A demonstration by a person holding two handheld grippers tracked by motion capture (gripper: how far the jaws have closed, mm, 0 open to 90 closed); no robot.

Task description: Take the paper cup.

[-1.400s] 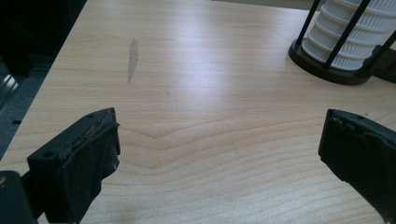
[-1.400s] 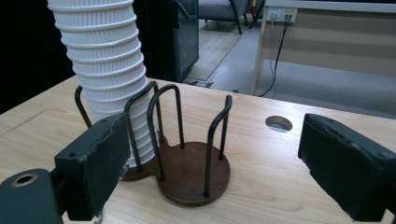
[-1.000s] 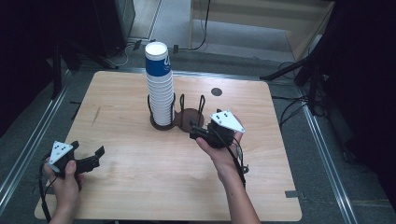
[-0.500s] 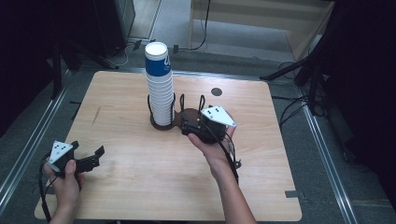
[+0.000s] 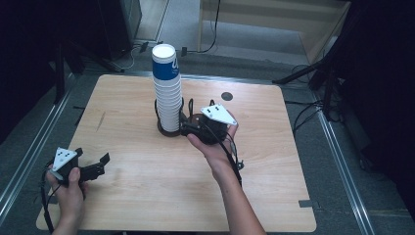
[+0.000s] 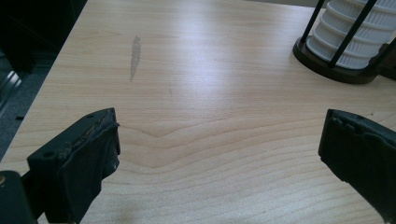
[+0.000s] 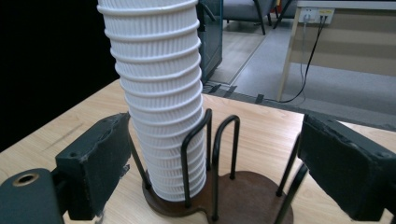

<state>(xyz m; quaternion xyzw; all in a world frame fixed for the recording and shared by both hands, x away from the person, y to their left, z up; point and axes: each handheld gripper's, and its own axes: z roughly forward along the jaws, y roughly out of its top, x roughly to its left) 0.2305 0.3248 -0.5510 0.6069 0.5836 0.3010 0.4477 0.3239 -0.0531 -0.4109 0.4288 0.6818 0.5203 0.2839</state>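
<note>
In the high view, I am holding my right gripper (image 5: 188, 128) just beside the cups (image 5: 166, 93), low at the holder (image 5: 172, 131), because the stack is standing there, near the middle of the table (image 5: 147, 196) toward its far edge. My left gripper (image 5: 95, 166) is waiting near the near left corner, well apart, so the wide bare wood between is giving room.

In the left gripper view, its jaws are standing spread over bare wood, pinching nothing; the holder (image 6: 336, 72) is at the far right.

In the right gripper view, my jaws are spread, flanking the holder (image 7: 224, 196) without touching. The cups (image 7: 159, 102) are leaning slightly inside the wire posts, which I am judging tight for entering.
</note>
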